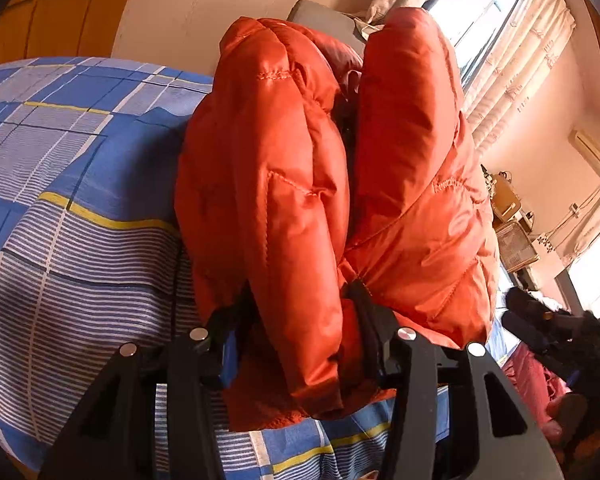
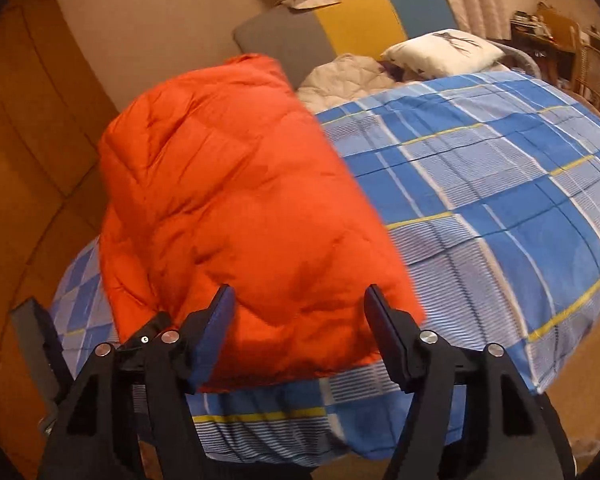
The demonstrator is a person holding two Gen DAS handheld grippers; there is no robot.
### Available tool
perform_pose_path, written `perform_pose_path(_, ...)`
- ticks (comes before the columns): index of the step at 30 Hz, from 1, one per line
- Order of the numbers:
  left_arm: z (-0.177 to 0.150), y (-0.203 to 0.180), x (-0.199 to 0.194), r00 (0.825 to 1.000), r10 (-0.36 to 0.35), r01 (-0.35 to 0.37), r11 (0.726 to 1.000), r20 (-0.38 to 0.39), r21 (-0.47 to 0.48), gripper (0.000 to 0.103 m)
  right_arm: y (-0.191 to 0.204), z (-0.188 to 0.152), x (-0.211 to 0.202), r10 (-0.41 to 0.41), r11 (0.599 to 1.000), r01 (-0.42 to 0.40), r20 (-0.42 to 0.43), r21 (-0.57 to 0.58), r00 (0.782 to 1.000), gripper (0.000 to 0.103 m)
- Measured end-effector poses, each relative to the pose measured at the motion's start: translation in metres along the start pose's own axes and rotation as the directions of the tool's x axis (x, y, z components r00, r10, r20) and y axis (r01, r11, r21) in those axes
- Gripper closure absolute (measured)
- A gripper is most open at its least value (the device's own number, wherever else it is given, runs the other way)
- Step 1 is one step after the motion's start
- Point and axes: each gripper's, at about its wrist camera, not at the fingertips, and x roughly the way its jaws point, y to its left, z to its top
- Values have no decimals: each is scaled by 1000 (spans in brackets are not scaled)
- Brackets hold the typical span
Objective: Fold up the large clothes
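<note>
Gripping a thick doubled fold of the puffy orange quilted down jacket (image 1: 300, 200), the left gripper (image 1: 300, 344) is seen nearest in its own view, its jaws held apart by the padding pressed between them. Nearest in the right wrist view, the right gripper (image 2: 300, 332) is held with its jaws wide, nothing being pinched; the jacket's near edge lies just between and below the pads. Beyond both tools, the jacket is laid as a compact doubled bundle near the left edge of the blue plaid bedspread (image 2: 480, 200). The main folds are judged done; only release, a final tidy or a last fold seems left. Farther off, a white pillow (image 2: 444, 54) is seen.
</note>
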Motion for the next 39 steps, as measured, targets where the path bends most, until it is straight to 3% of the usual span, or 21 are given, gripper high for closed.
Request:
perform_pose_path(3, 1, 2, -2, 1000, -1, 1, 1000, 2, 2, 56, 7, -5, 24, -10, 1000, 10, -38, -26, 999, 34)
perform_pose_path(5, 1, 3, -2, 1000, 1, -1, 1000, 1, 2, 57, 7, -6, 26, 6, 1000, -5, -58, 2, 998, 34)
perform_pose_path(9, 5, -1, -11, 999, 26, -27, 999, 24, 29, 57, 16, -7, 29, -2, 998, -1, -61, -58, 998, 34)
perform_pose_path(14, 18, -3, -46, 991, 53, -60, 997, 126, 50, 59, 18, -7, 33, -16, 994, 9, -67, -110, 998, 34)
perform_pose_path(19, 40, -18, -57, 986, -12, -3, 996, 169, 85, 59, 22, -12, 27, -10, 991, 0, -72, -133, 997, 34)
perform_pose_path(22, 52, -40, -42, 989, -38, 13, 985, 142, 173, 56, 22, -12, 27, 2, 990, -12, -75, -143, 997, 34)
perform_pose_path(26, 64, -48, -5, 998, -51, 41, 981, 48, 191, 52, 21, -11, 26, 19, 987, -31, -77, -155, 997, 34)
perform_pose_path(28, 67, -51, 5, 998, -46, 37, 978, 39, 207, 52, 20, -11, 25, 30, 987, -42, -78, -157, 997, 34)
perform_pose_path(30, 69, -51, 9, 997, -62, 55, 978, 33, 199, 57, 20, -10, 24, 37, 988, -48, -76, -144, 996, 34)
perform_pose_path(32, 69, -52, 10, 997, -70, 62, 975, 33, 213, 71, 21, -12, 23, 39, 990, -48, -69, -133, 997, 33)
perform_pose_path(35, 63, -55, 9, 996, -82, 72, 973, 37, 217, 85, 22, -16, 24, 34, 994, -41, -61, -104, 998, 32)
perform_pose_path(39, 54, -46, 3, 990, -129, 119, 978, 50, 171, 90, 20, -20, 25, 36, 998, -39, -63, -51, 997, 31)
